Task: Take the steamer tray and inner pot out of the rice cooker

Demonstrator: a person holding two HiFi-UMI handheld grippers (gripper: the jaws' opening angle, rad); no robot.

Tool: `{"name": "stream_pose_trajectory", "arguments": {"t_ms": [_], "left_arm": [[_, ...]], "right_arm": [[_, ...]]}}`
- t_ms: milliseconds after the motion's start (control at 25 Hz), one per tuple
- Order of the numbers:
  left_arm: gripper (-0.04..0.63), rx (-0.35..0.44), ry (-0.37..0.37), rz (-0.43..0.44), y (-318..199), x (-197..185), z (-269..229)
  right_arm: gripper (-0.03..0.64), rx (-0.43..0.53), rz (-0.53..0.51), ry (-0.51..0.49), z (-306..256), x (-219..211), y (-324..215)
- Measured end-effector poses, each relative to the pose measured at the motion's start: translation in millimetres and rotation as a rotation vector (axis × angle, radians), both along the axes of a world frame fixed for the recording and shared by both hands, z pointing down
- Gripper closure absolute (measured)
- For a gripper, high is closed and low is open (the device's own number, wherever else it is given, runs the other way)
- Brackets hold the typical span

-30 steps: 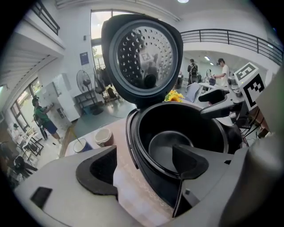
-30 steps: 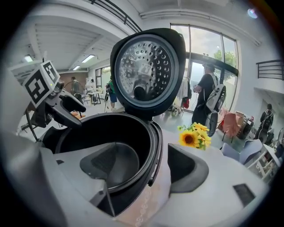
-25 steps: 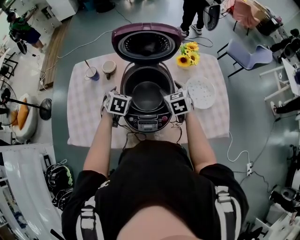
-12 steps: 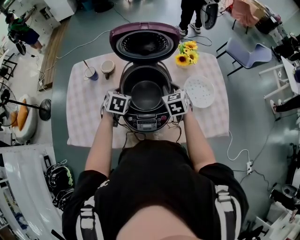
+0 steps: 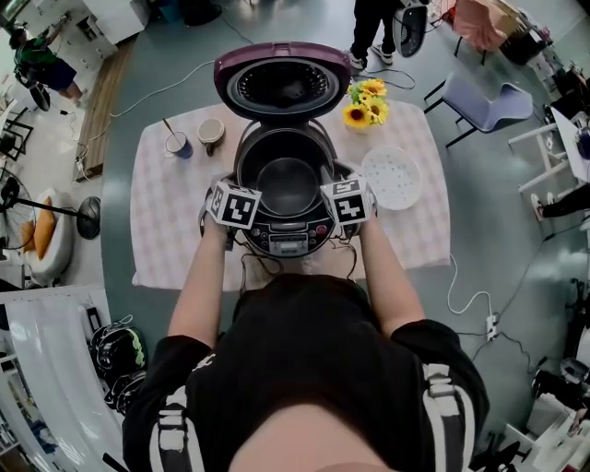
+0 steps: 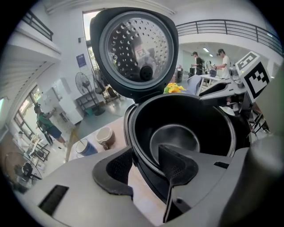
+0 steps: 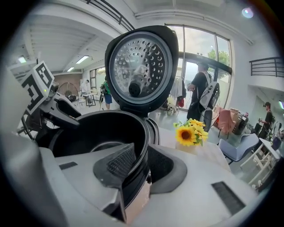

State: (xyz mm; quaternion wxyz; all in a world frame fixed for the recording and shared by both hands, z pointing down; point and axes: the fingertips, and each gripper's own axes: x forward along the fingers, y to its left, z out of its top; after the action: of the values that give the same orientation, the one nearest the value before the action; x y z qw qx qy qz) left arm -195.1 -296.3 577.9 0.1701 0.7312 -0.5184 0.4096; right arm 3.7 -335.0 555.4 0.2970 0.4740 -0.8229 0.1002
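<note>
The rice cooker (image 5: 289, 241) stands on the table with its purple lid (image 5: 282, 81) raised. The black inner pot (image 5: 289, 180) sits inside it. My left gripper (image 5: 241, 189) straddles the pot's left rim (image 6: 135, 150), one pad outside and one inside. My right gripper (image 5: 334, 189) straddles the right rim (image 7: 143, 146) the same way. Both pairs of jaws have just been closing, with the rim between the pads, and they press on it. The white perforated steamer tray (image 5: 394, 179) lies on the cloth to the right of the cooker.
Two cups (image 5: 179, 145) (image 5: 213, 134) stand at the table's back left and a bunch of sunflowers (image 5: 367, 103) at the back right. A checked cloth (image 5: 175, 212) covers the table. A chair (image 5: 489, 101) and a standing person (image 5: 373, 28) are beyond it.
Both marker cubes have shifted slightly inward toward the pot. The cooker, pot and tray lie as before.
</note>
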Motion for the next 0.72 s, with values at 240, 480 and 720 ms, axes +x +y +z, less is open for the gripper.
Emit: {"name": "stream_pose_trajectory", "arguments": {"t_ms": [240,480,720], "left_arm": [[0.416,0.006,-0.013,-0.002,-1,-1,-2],[0.442,-0.012,0.05,-0.051,-3,-4,-4],[0.474,-0.043,0.111,-0.116,-4,-12,-8]], "right_arm": [[0.523,0.003,0.009,-0.022,0,3,-2],[0.532,-0.029,0.017,-0.06,-2,3,-4],[0.548,-0.117,0.018,-0.188,-2,7,-4]]}}
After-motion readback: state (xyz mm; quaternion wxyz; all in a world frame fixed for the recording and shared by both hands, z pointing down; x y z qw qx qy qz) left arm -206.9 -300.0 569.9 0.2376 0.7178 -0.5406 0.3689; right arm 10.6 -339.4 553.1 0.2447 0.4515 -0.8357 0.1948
